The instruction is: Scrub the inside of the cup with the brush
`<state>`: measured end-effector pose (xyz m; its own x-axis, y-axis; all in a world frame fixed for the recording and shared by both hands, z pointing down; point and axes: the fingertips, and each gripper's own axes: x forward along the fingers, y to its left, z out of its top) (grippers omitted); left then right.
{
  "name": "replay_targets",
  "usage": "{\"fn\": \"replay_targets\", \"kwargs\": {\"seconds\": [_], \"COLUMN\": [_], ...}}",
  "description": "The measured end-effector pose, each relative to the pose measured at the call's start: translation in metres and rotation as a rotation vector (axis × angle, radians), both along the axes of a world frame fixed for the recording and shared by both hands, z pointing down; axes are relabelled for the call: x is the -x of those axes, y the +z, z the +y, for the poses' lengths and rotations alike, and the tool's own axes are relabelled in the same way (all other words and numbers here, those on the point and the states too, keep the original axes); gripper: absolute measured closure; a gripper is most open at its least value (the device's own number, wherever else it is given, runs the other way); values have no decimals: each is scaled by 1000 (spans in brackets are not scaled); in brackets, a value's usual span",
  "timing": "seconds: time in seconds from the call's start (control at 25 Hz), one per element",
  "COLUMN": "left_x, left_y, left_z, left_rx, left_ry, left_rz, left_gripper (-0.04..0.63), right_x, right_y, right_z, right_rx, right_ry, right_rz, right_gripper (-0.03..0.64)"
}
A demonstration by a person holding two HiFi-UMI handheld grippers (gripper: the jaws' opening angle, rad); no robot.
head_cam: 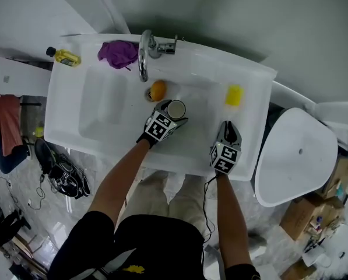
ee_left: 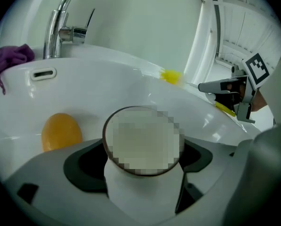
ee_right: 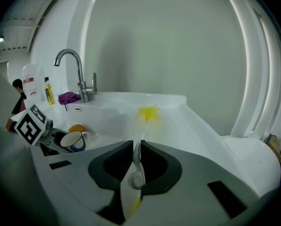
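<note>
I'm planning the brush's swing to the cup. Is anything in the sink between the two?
Nothing visible does. Only bare sink lies between the brush in the right tool and the cup in the left tool; the orange object sits beyond the cup.

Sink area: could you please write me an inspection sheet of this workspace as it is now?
Surface: white sink, faucet at its back.
Job's things: cup and brush, both held over the sink.
Clutter: purple cloth and yellow bottle on the rim; orange thing in the basin.
Grippers: left gripper shut on cup; right gripper shut on brush.
Cables: one cable along the right forearm.
Surroundings: black bag on the floor; boxes.
</note>
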<state>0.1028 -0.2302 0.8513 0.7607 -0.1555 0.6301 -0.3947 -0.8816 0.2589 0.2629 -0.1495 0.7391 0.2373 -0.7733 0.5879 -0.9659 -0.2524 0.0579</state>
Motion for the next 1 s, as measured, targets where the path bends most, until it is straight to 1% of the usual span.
{"fn": "replay_targets", "kwargs": {"seconds": [0.12,0.2,0.24,0.32,0.4,0.44,0.48,0.56,0.6,0.64,0.72,0.8,0.88,0.92,0.96,1.0], "left_x": [12,25,31,47,61,67,72,86,94,103,121,133,138,140,142,142], "left_y": [-19,-35,-47,-79,-119,-137,-150,-161,-160,-157,-157,-172,-185,-189,-192,-196], "left_z": [4,5,5,10,26,35,45,63,71,78,89,99,109,114,118,121], "left_rx": [2,31,45,62,48,20,-19,-87,-99,-99,-90,-86,-76,-70,-64,-60], "left_ry": [-23,-70,-98,-160,-196,-180,-139,-43,-18,-17,-49,-81,-109,-124,-140,-157], "left_rz": [-22,-36,-32,14,79,93,83,20,-6,-21,-25,-9,15,27,40,54], "left_gripper": [152,152,152,152,153,153,153,154,155,155,155,156,156,156,156,156], "right_x": [-2,-3,-3,-2,-4,-4,-1,9,12,15,18,11,4,3,3,4], "right_y": [-1,0,2,1,-19,-36,-55,-80,-85,-85,-78,-70,-64,-61,-59,-59], "right_z": [1,-2,-4,-2,6,9,10,13,15,17,20,22,19,17,17,21], "right_rx": [10,24,37,82,108,91,65,39,51,74,122,143,156,154,147,145], "right_ry": [-8,-21,-25,-22,-10,-11,-15,-29,-37,-43,-28,11,14,7,4,5], "right_rz": [-2,-32,-54,-74,-12,22,37,55,80,105,122,120,131,120,94,66], "right_gripper": [541,540,537,535,551,551,552,554,555,555,557,557,547,461,279,230]}}
